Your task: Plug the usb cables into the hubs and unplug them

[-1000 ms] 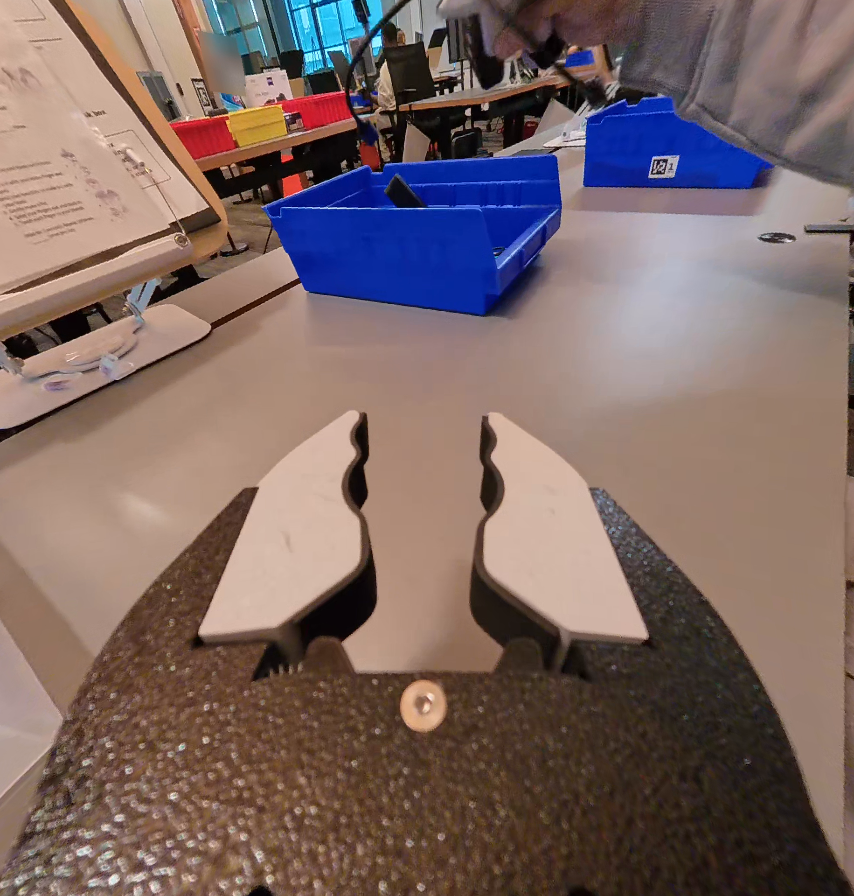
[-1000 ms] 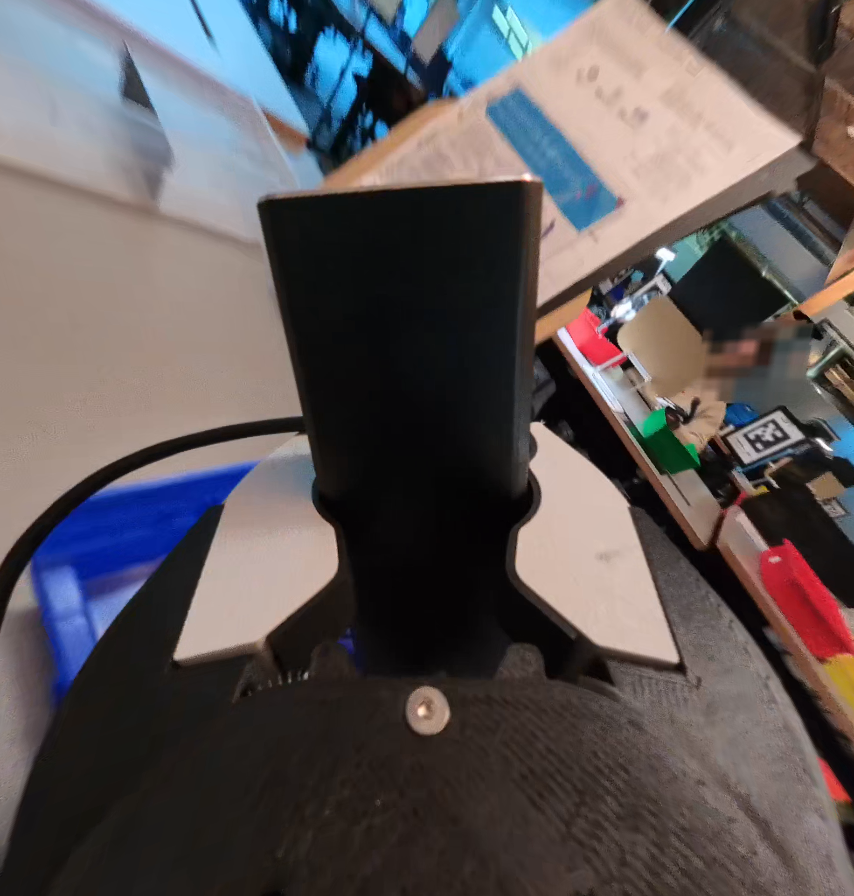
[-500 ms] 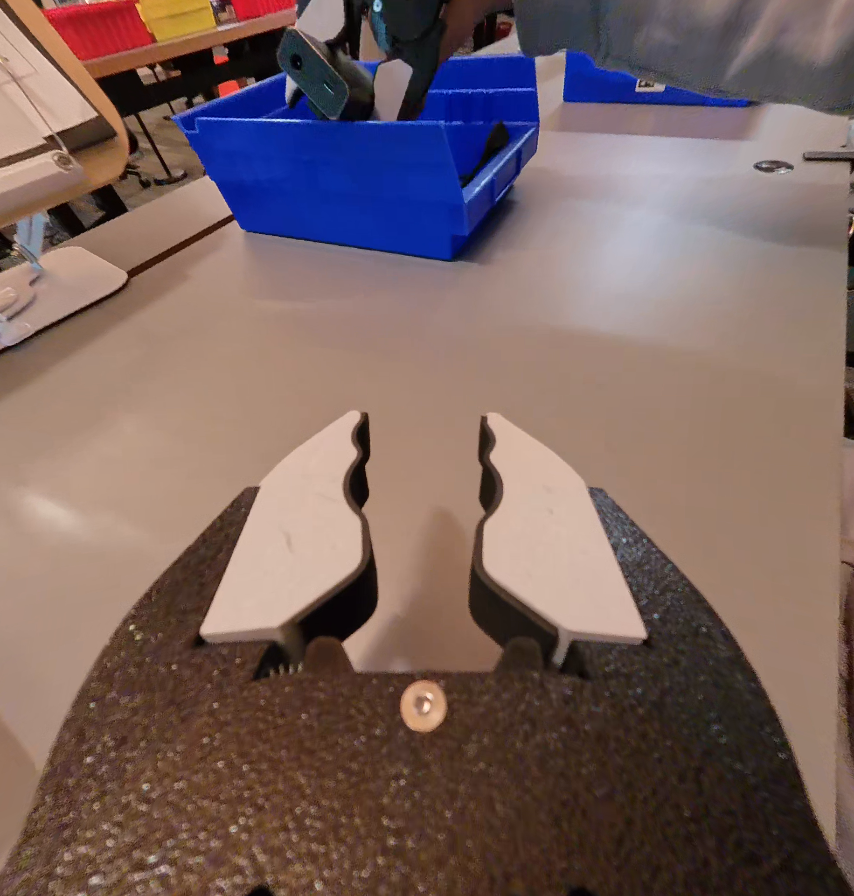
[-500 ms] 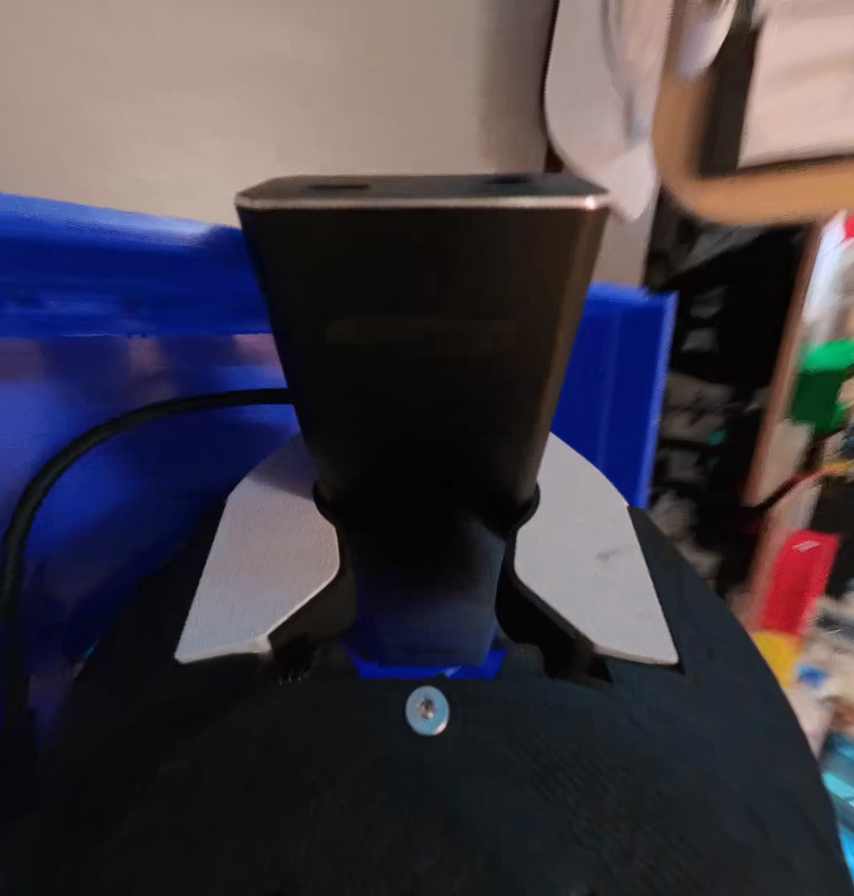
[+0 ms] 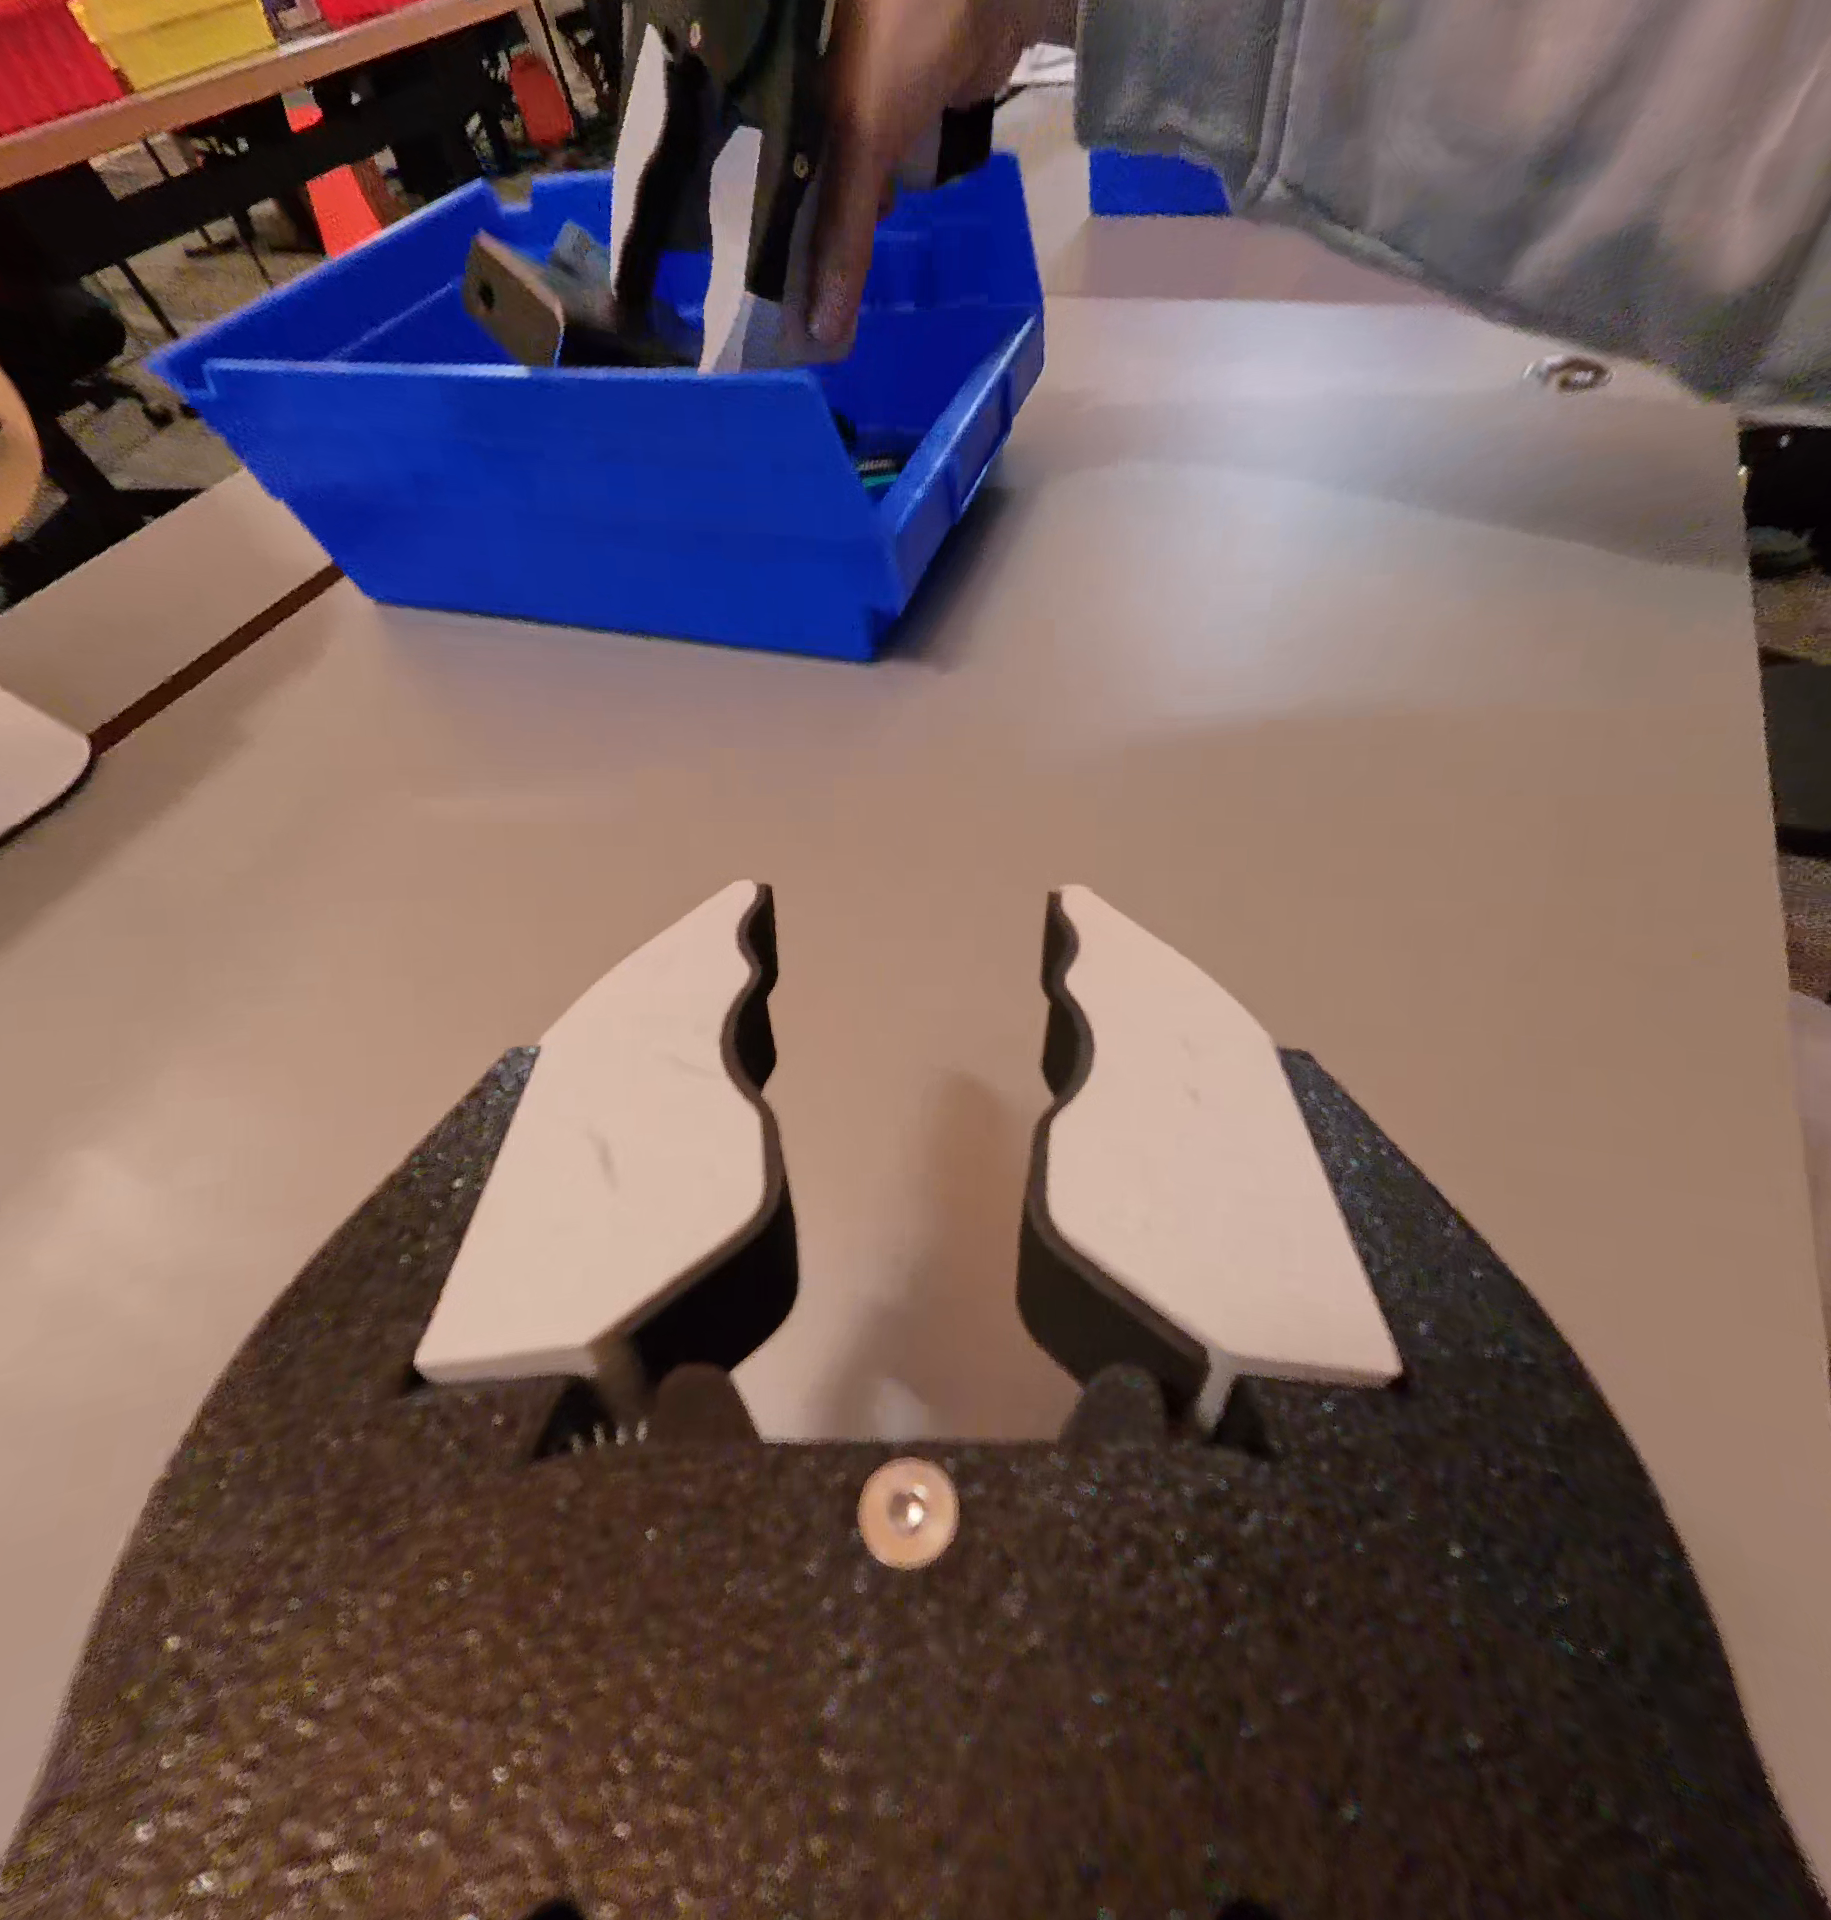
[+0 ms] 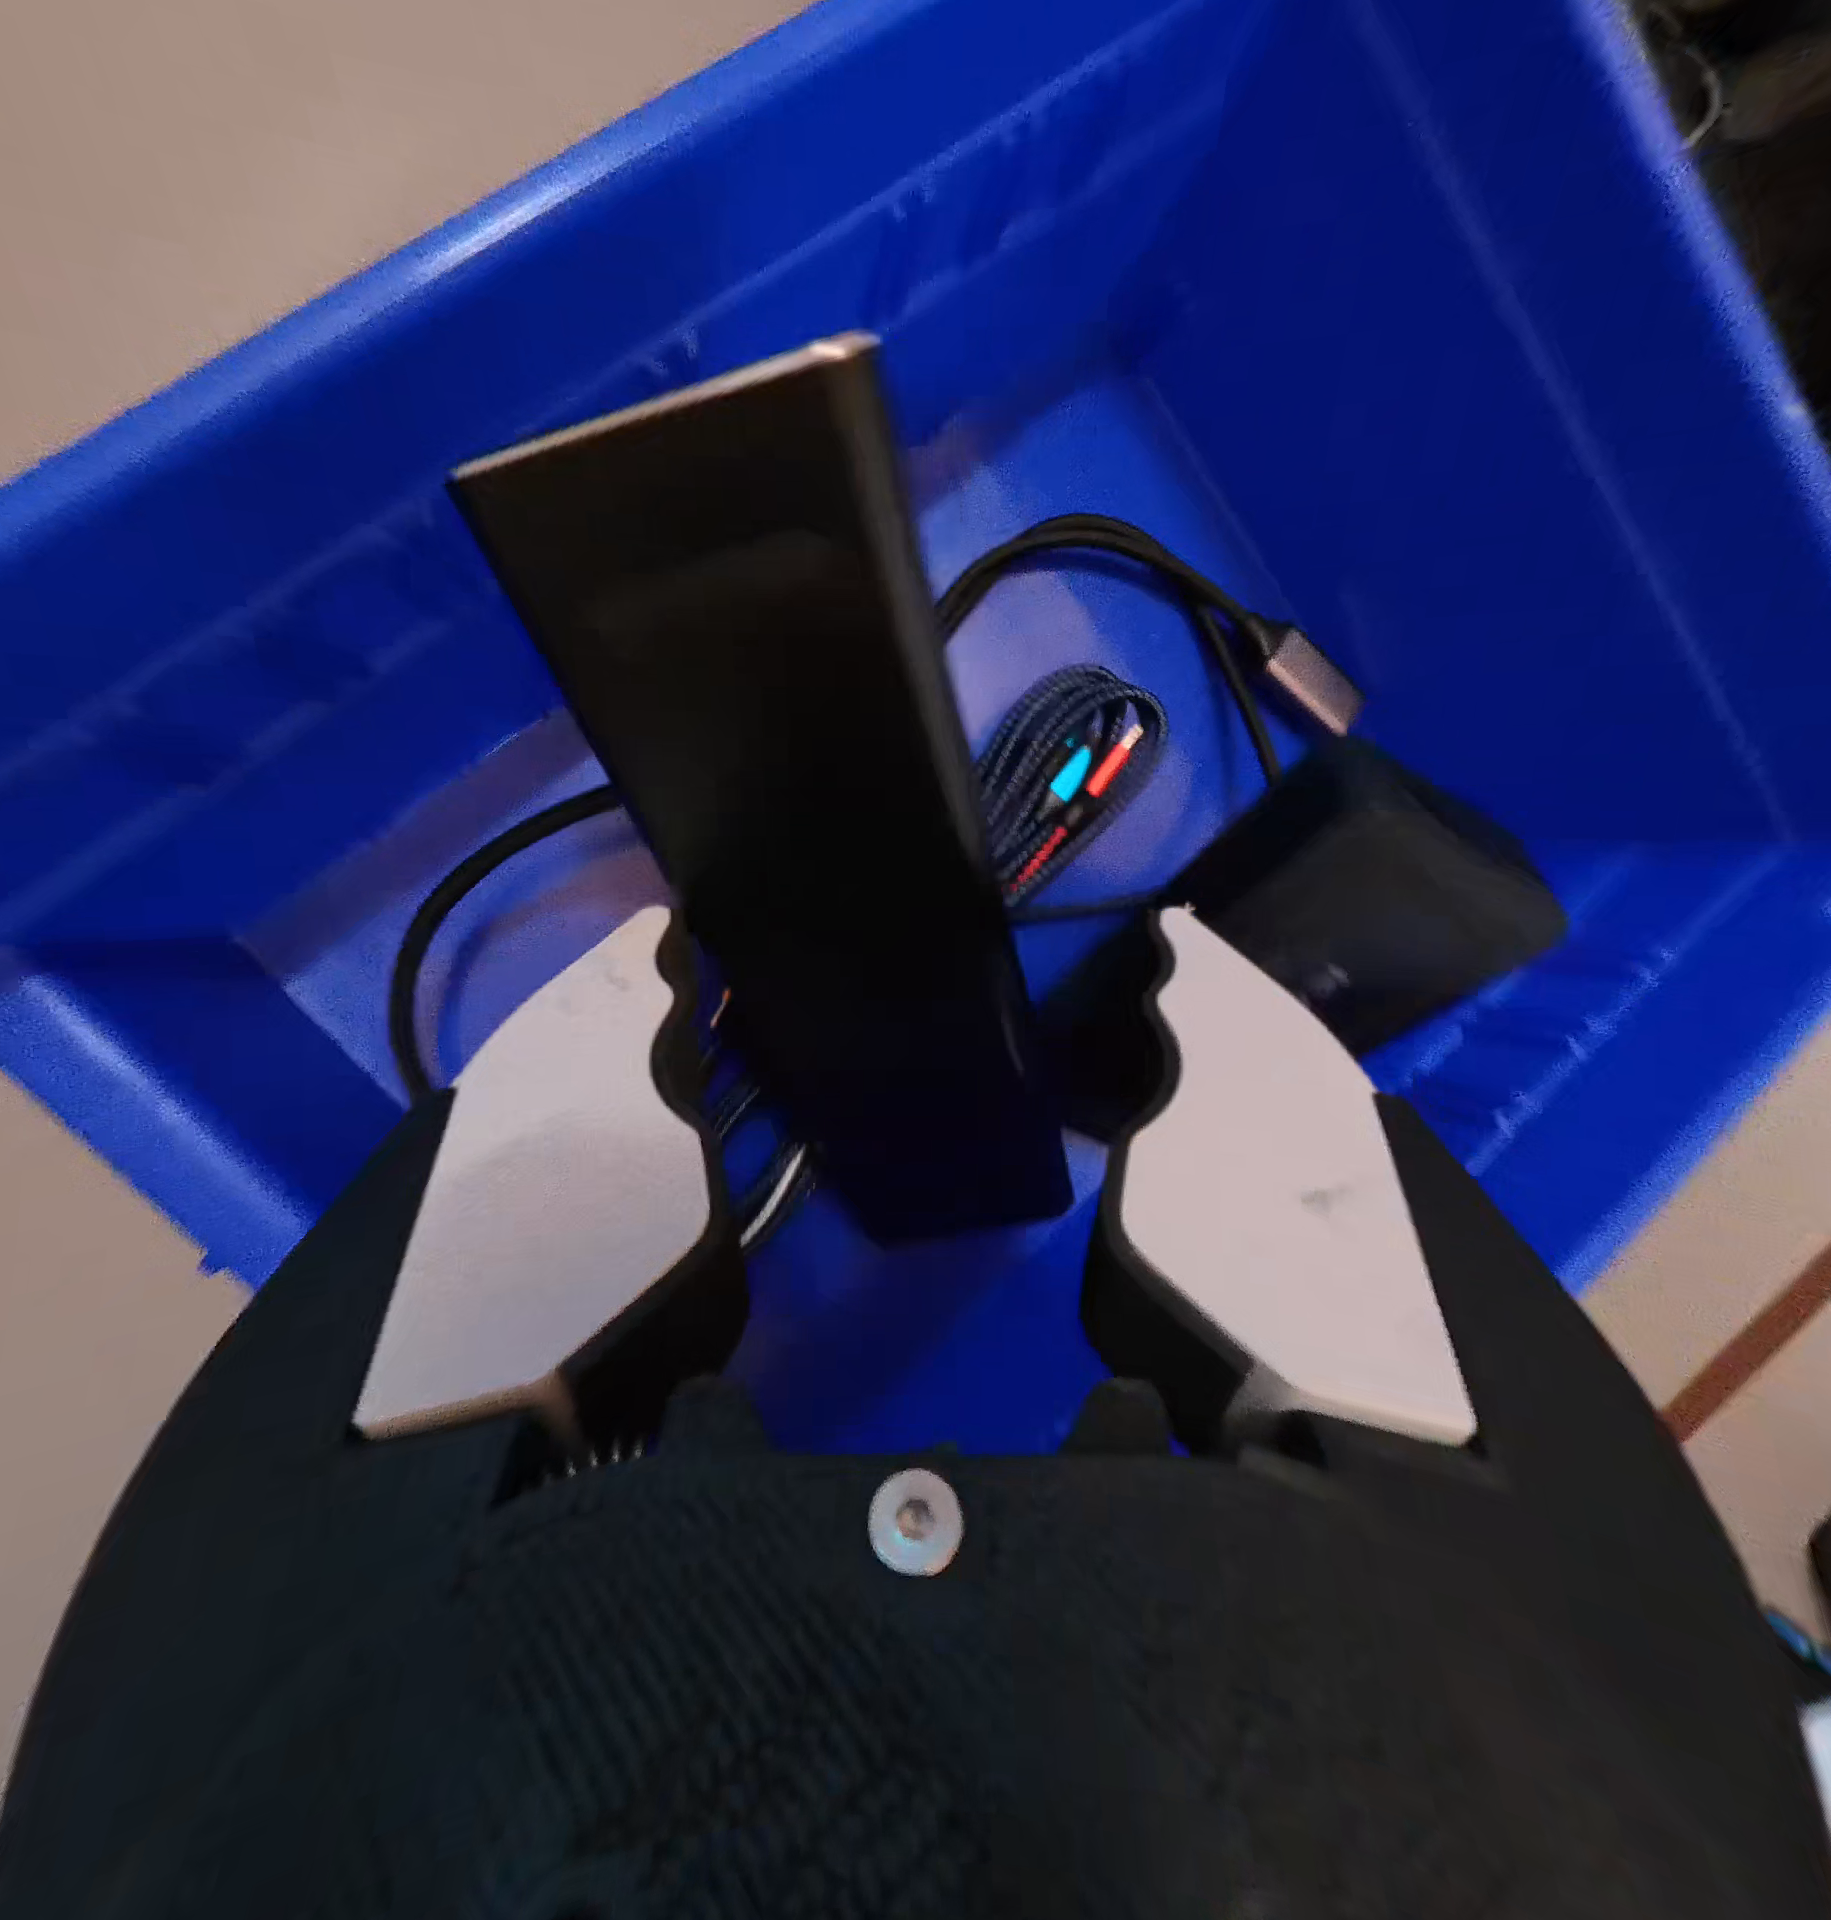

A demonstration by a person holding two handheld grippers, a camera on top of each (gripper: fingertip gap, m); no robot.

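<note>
My left gripper [image 5: 909,899] is open and empty, low over the grey table [image 5: 1306,727], short of a blue bin [image 5: 578,499]. My right gripper [image 6: 916,925] points down into that bin [image 6: 267,623] with its jaws spread. A dark flat hub [image 6: 776,790] stands tilted between them, loose on its right side, with its black cable [image 6: 443,935] looping left. In the bin lie a braided cable bundle [image 6: 1072,769] with red and cyan plugs, a black cable with a grey plug [image 6: 1306,675] and a black box [image 6: 1378,883]. The left wrist view shows the right gripper [image 5: 672,332] and a hub [image 5: 511,301] in the bin.
A person's hand and grey sleeve [image 5: 1513,156] reach over the bin. A second blue bin [image 5: 1150,182] stands behind it. Red and yellow bins [image 5: 17,62] sit on a far table. A white stand base [image 5: 7,769] is at the left; the table's edge runs along the right.
My right gripper swung down from mid-air into the blue bin and opened, letting go of the hub. My left gripper stayed open and moved a little closer to the bin.
</note>
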